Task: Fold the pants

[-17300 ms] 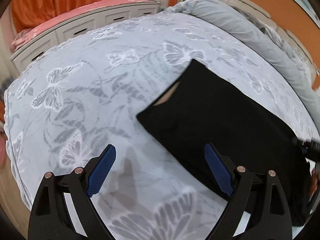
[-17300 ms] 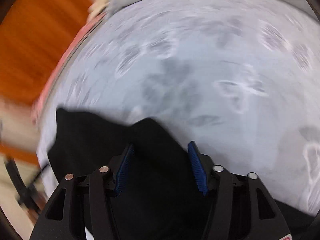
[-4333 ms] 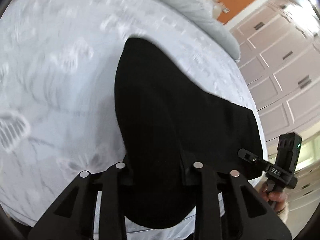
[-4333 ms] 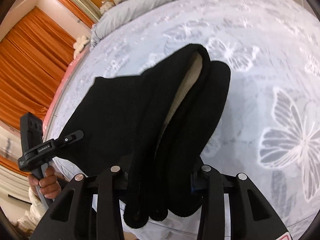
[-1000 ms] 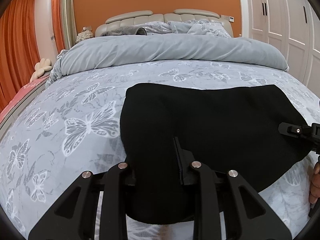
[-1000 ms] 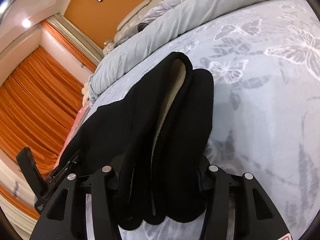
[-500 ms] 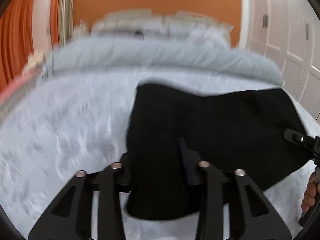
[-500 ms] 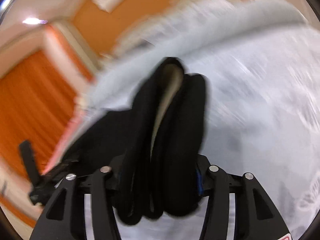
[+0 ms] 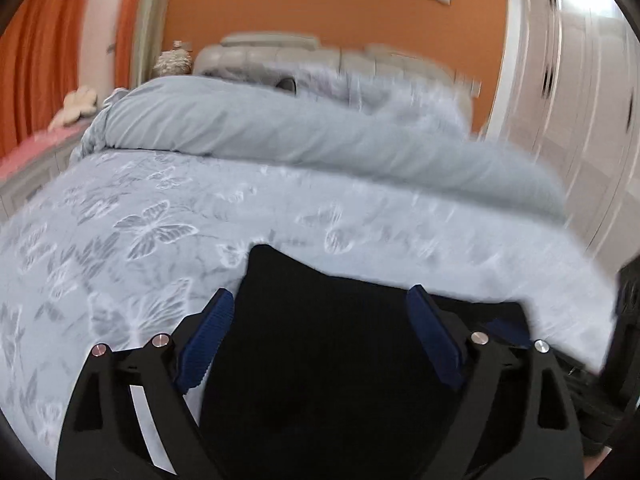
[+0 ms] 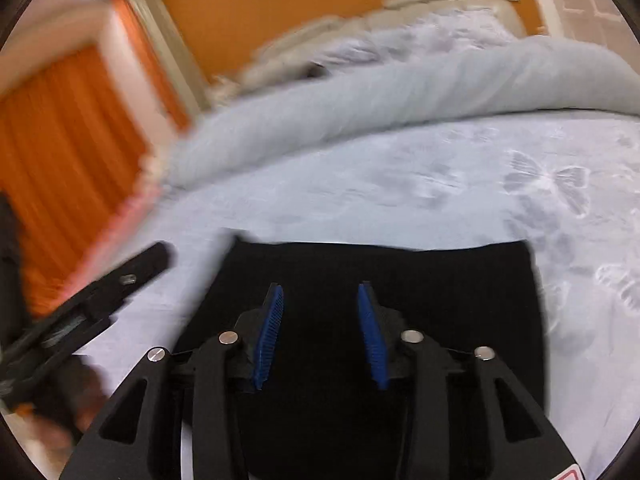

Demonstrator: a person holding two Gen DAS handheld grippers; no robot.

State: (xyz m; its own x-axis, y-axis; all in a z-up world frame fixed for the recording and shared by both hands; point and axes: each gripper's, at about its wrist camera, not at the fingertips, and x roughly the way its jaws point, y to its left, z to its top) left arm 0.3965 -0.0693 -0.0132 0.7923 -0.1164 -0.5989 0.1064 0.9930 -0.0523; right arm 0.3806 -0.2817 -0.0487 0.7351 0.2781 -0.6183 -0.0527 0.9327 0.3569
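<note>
Two claws are mine, one in each hand, and both hang above the black pants (image 10: 400, 280), which lie folded into a flat, roughly rectangular stack on the butterfly-print bedspread (image 9: 132, 232) near the foot edge of the bed. My left gripper (image 9: 320, 312) has its jaws spreading wide as I look; the blue pads (image 9: 208, 332) stand far apart with the dark cloth showing below and between them, yet neither pad presses on it. My right gripper (image 10: 320, 304) is drawing its jaws inward, the ribbed blue pads (image 10: 272, 320) upright and parallel with a clear gap between them. The fabric seen through that gap lies flat on the bed beneath, not pinched.

In the right wrist view the folded stack has a straight far edge and a square right corner, and the bedspread shows pale on every side of it. My left claw appears there as a black finger at the left of the frame, beside the stack's left edge, with my hand (image 10: 80, 408) blurred below it.

Beyond the pants a rolled grey-blue duvet (image 9: 280, 132) runs across the bed, with a padded headboard (image 9: 280, 50) behind it against an orange wall (image 9: 320, 12). Orange curtains (image 10: 60, 160) hang on the left. White wardrobe doors (image 9: 592, 100) stand on the right, smeared by motion.
</note>
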